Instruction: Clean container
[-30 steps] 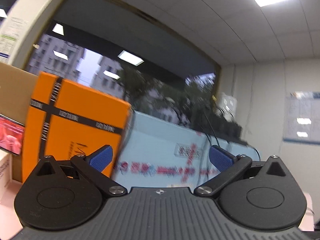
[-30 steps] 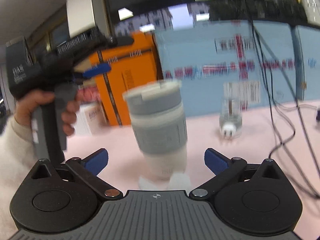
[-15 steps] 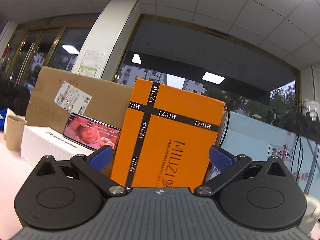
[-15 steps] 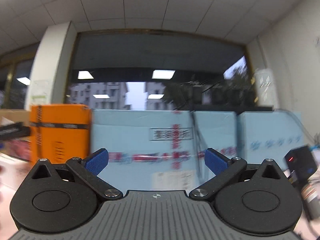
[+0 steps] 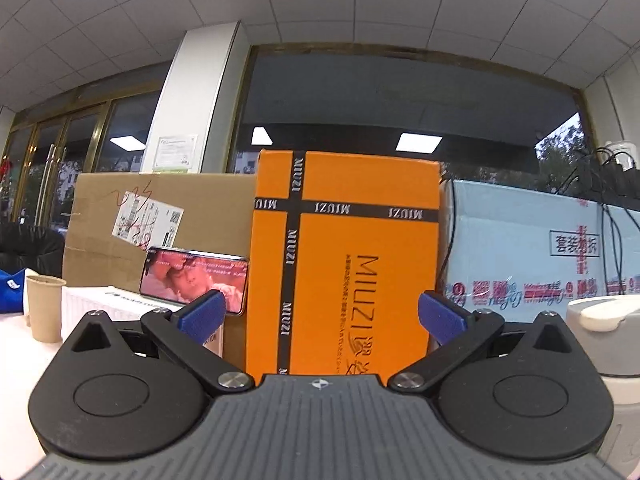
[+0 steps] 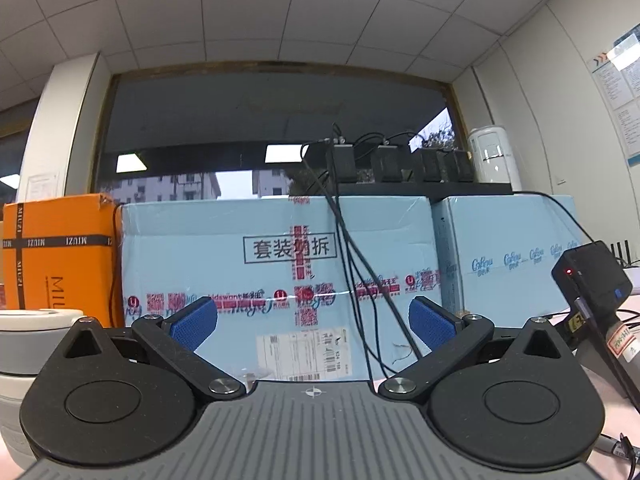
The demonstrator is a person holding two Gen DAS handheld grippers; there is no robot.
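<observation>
Honestly the cleaning looks barely underway, if it's started at all. Nearest the cameras, the left gripper (image 5: 320,314) and the right gripper (image 6: 313,320) both have their jaws spread wide with nothing between them. The container (image 5: 600,340), a white and grey lidded tumbler, stands on the counter (image 5: 12,344) between the two, at the right edge of the left view and the left edge (image 6: 28,344) of the right view, lid on. No cloth or wipe shows. Behind it are the orange box (image 5: 348,264) and blue cartons (image 6: 280,256).
</observation>
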